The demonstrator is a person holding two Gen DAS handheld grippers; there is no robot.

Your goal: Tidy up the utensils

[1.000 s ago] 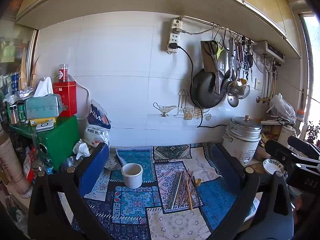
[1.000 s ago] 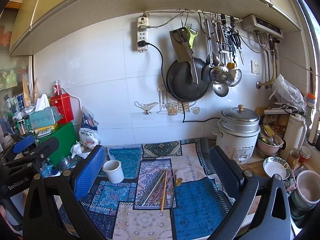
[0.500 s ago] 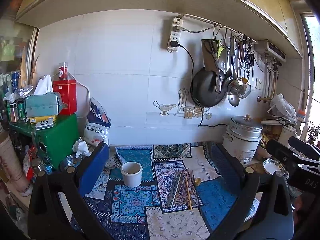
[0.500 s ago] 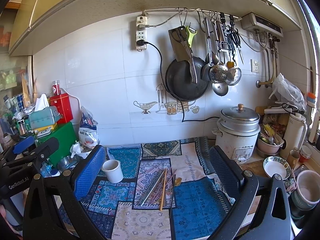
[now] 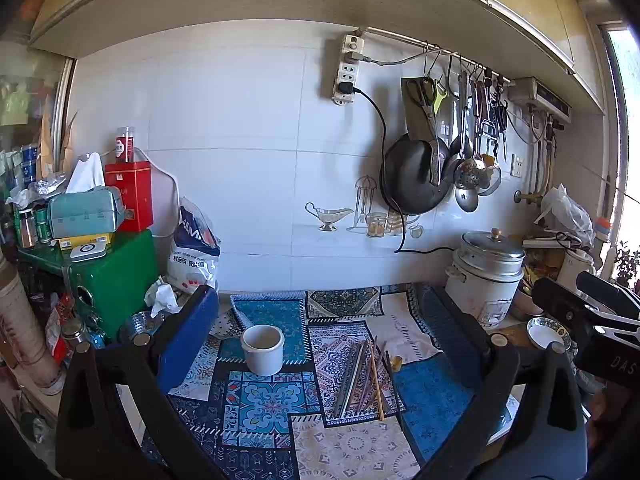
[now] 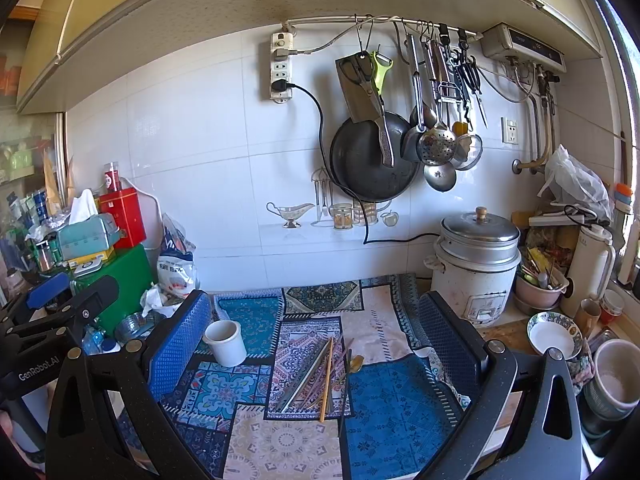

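Just starting: nothing picked up yet. Both tongs held up above the counter (image 6: 508,336), wide apart and empty: left tongs (image 5: 320,332) and right tongs (image 6: 316,332).

On the patchwork cloth (image 6: 384,404), a loose bunch of chopsticks (image 6: 316,372), some metal, some wood, lying flat and side by side. A small spoon-like thing (image 6: 354,364) touching the right side of the bunch; too small to tell for sure. Left of the bunch, a little apart, a white cup (image 5: 263,349), standing up and looking empty inside. Most likely the home for the sticks.

Next move, as a guess: bring one pair of tongs down over the bunch, close on a stick near its middle, lift it, and drop it standing up in the cup. Thin sticks lying flat on soft cloth, so hard to pinch; easy to grab two at once or push them away.

Other holders near: a pink bowl (image 6: 538,286) by the rice cooker (image 6: 476,268), already full of mixed tools. A small patterned dish (image 6: 554,334) at the right, nothing in it. A big mug (image 6: 614,380) at the far right edge, something pale inside.
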